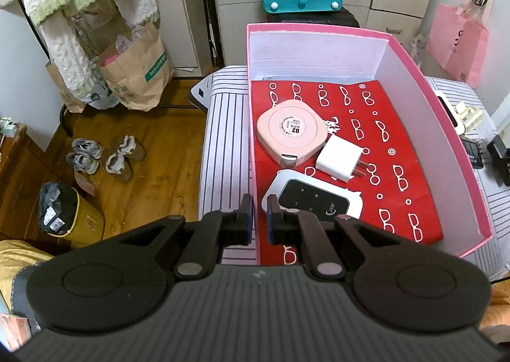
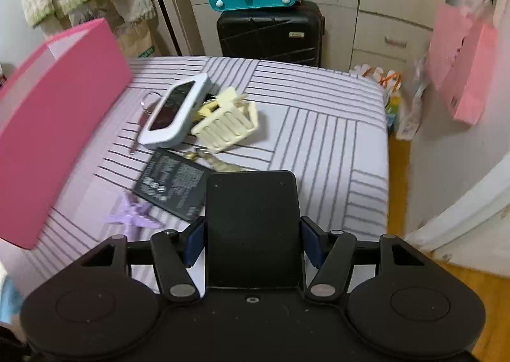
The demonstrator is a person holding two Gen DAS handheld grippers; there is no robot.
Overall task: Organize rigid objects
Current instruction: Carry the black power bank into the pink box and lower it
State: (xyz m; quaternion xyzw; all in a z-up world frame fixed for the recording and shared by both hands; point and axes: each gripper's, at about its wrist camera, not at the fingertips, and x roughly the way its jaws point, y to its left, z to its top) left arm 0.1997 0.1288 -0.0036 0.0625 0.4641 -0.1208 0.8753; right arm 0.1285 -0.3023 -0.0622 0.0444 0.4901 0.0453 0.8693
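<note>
Three items already lie in the pink box [image 1: 414, 53]. Your right gripper [image 2: 253, 242] clamps a black slab [image 2: 251, 228] above the bed [image 2: 318, 113]; left gripper [image 1: 258, 218] is pinched on the box's wall. Battery [image 2: 172, 183], cream rack [image 2: 226, 121], purple clip [image 2: 134, 213] remain.

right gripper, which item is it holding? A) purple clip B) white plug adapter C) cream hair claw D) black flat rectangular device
D: the right gripper has the black flat rectangular device between its pads, while the cream hair claw and purple clip lie on the striped bed.
</note>
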